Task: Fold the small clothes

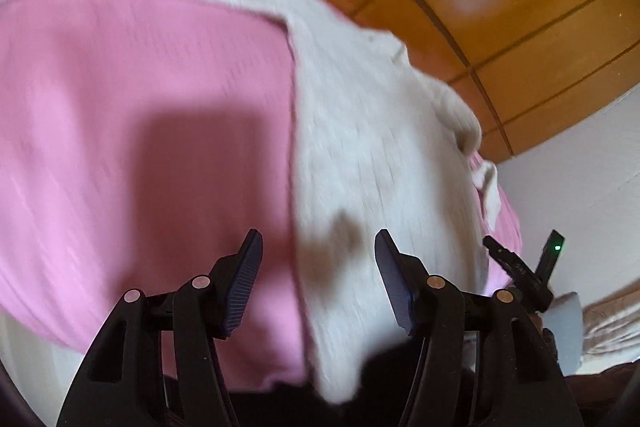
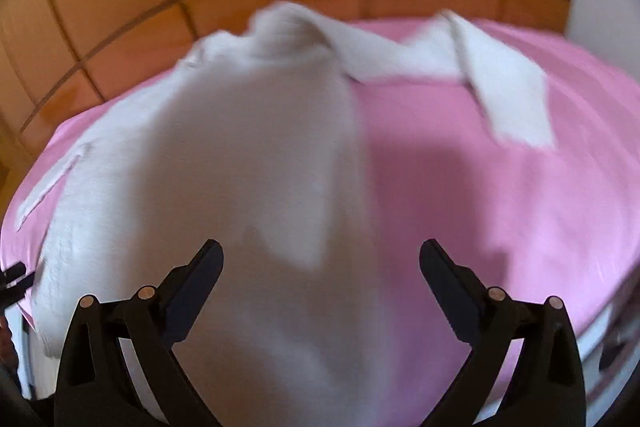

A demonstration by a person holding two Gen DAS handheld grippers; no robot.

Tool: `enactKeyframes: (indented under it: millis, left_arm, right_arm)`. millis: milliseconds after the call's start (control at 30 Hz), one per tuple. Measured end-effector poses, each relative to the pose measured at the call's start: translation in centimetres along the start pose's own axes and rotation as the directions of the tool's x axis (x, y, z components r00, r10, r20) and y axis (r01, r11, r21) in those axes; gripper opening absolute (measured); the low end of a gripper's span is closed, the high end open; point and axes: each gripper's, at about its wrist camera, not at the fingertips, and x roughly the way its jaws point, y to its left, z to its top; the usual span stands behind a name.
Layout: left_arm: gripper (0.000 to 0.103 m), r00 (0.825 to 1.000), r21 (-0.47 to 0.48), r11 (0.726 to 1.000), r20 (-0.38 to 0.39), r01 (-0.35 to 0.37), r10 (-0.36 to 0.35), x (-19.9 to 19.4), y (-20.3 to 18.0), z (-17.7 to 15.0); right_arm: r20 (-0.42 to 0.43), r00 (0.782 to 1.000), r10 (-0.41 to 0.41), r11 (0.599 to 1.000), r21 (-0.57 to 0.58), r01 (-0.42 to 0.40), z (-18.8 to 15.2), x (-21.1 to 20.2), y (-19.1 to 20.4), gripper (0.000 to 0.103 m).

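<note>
Though blurred, white knit garment [image 2: 240, 167] outspread

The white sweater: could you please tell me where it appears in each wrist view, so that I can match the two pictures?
Left wrist view: the white sweater runs down the right of centre, one sleeve stretching to the upper left.
Right wrist view: the white sweater fills the left and centre, one sleeve reaching the upper right.
Shared landmark: the pink cloth beneath it.

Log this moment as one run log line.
left tongs: open, empty | right tongs: open, empty | white knit sweater: spread on pink bedsheet, one sleeve outstretched | fold: not started
</note>
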Motion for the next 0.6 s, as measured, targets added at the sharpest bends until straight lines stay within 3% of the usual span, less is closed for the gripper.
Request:
enactKeyframes:
  millis: [67,100,133,167,200,233,267,433,500,600]
  left_arm:
    - [0.050,0.999,0.001,0.999,-0.037,0.040,-0.040,0.7,-1.1,-1.5]
    - [0.039,0.998,0.010,0.999,-0.052,0.044,-0.043,0.7,-1.5,-2.2]
    - [0.032,0.998,0.034,0.999,-0.065,0.027,-0.025,1.4,-1.9,-2.3]
    - [0.015,0.998,0.065,0.998,-0.066,-0.002,0.006,1.8,-2.4,-2.6]
    - [0.009,0.998,0.079,0.997,-0.061,-0.018,0.023,2.2,-2.8,-2.4]
    - [0.007,0.999,0.087,0.996,-0.045,-0.022,0.026,1.8,-3.1,-2.2]
    - [0.006,0.999,0.091,0.996,-0.029,-0.021,0.024,1.7,-3.6,-2.0]
    - [0.004,0.993,0.151,0.985,0.074,0.079,-0.091,-3.4,-6.2,0.0]
    - [0.004,0.995,0.176,0.983,0.072,0.057,-0.070,-4.1,-6.7,-0.7]
    - [0.004,1.000,0.154,0.988,0.021,-0.022,0.019,-2.6,-5.1,-2.0]
  right_arm:
    - [-0.063,0.996,0.058,0.998,0.019,-0.057,-1.6,0.1,-0.6,0.077]
    - [-0.069,0.995,0.073,0.997,0.008,-0.072,-2.4,-0.1,-0.3,0.075]
    - [-0.069,0.995,0.077,0.997,-0.006,-0.078,-2.9,-0.3,0.1,0.067]
    - [-0.071,0.994,0.080,0.997,-0.017,-0.082,-3.1,-0.3,0.6,0.055]
    - [-0.076,0.993,0.085,0.996,-0.027,-0.088,-3.3,-0.5,1.3,0.047]
    - [-0.087,0.991,0.102,0.994,-0.033,-0.105,-2.9,-0.5,1.5,0.021]
    - [-0.095,0.987,0.127,0.991,-0.037,-0.131,-2.5,-0.8,1.7,0.011]
    - [0.050,0.977,0.208,0.975,-0.091,-0.203,-0.5,-7.1,2.6,0.010]
    - [0.057,0.974,0.221,0.971,-0.106,-0.214,-0.6,-8.6,2.3,0.009]
    - [-0.021,0.984,0.176,0.976,-0.125,-0.177,-1.9,-6.9,1.7,0.009]
